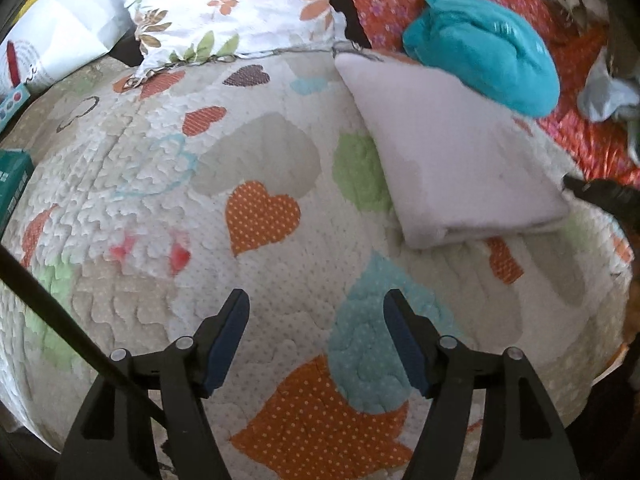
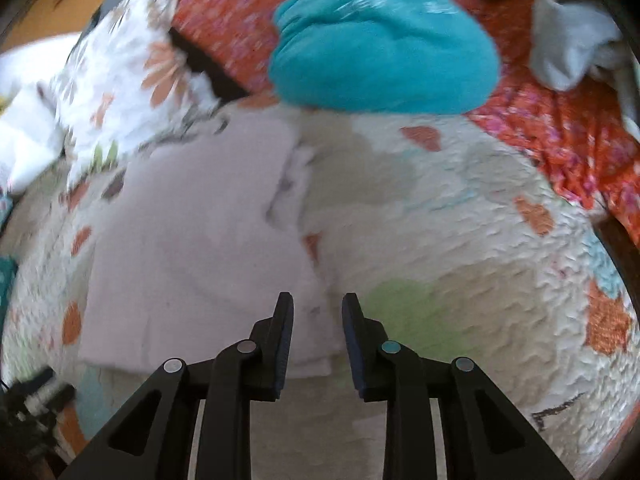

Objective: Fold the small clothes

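Observation:
A folded pale pink garment [image 1: 452, 152] lies flat on the heart-patterned quilt [image 1: 248, 160]. In the right wrist view the garment [image 2: 192, 248] lies left of centre on the quilt [image 2: 460, 240]. A bunched teal garment [image 1: 484, 48] lies behind it, also in the right wrist view [image 2: 380, 56]. My left gripper [image 1: 316, 300] is open and empty, hovering over bare quilt left of and nearer than the pink garment. My right gripper [image 2: 318, 304] is open and empty, its tips just over the pink garment's near right corner. It shows as a dark tip [image 1: 576, 186] at that garment's right edge.
A floral pillow [image 1: 236, 8] lies at the back left. A red floral blanket [image 1: 432, 0] covers the back right, with a grey cloth [image 2: 568, 40] on it. A white bag [image 1: 60, 36] and a teal box [image 1: 12, 184] sit at the far left.

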Demonstrator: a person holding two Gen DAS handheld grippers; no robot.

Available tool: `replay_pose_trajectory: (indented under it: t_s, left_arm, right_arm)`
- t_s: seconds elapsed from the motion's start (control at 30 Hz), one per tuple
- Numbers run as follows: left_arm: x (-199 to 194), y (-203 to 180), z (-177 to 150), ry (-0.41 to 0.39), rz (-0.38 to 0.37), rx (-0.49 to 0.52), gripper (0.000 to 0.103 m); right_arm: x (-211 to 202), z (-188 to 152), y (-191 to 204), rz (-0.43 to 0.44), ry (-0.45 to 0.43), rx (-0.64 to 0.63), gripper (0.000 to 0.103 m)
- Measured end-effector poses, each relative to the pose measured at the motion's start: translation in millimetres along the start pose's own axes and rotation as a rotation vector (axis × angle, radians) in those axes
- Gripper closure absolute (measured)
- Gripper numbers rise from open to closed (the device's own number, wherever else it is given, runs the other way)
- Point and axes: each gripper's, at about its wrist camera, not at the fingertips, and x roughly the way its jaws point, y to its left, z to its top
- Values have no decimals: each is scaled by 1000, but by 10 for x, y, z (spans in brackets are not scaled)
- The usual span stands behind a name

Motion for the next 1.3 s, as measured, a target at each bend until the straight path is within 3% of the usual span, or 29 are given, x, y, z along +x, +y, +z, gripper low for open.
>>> replay_pose_trajectory:
  t_s: [0.13, 0.23, 0.33, 0.43, 0.67, 0.87, 0.93, 1.0, 1.03, 1.07, 1.1, 1.17, 1.3]
  left_arm:
    - [109, -50, -40, 20, 7, 4, 29]
    - [127, -112, -62, 5, 18, 23, 22]
    - [147, -109, -87, -4, 30, 13, 12]
    - [184, -61, -100, -6, 23, -19, 0]
    - [199, -96, -121, -18, 36, -36, 0]
    - [197, -92, -118, -21, 33, -38, 0]
    - [195, -88, -121, -22, 24, -37, 0]
    - [193, -79, -121, -26, 21, -37, 0]
    - [191, -79, -125, -29, 22, -37, 0]
    - [190, -81, -128, -33, 24, -36, 0]
    - [190, -85, -130, -35, 27, -35, 0]
    - [190, -94, -128, -35, 36, -34, 0]
    - [192, -102, -121, -31, 45, -35, 0]
  right_arm:
    - [-6, -12, -60, 123, 3, 55, 76]
    - [84, -28, 32, 247, 65, 61, 76]
    - [302, -76, 36, 181, 154, 66, 76]
    - [343, -71, -59, 178, 148, 134, 79]
    - [177, 88, 82, 196, -8, 106, 75]
    - [504, 225, 270, 324, 40, 94, 75]
    - [675, 273, 198, 264, 61, 100, 77]
    - [700, 320, 20, 194, 35, 154, 86]
    - [669, 340, -46, 150, 17, 175, 86]
    - [617, 362, -87, 76, -5, 178, 76]
    - [558, 379, -108, 18, -32, 166, 76]
    - [469, 404, -138, 61, -58, 173, 76]
    - [398, 445, 41, 227, -81, 149, 76]
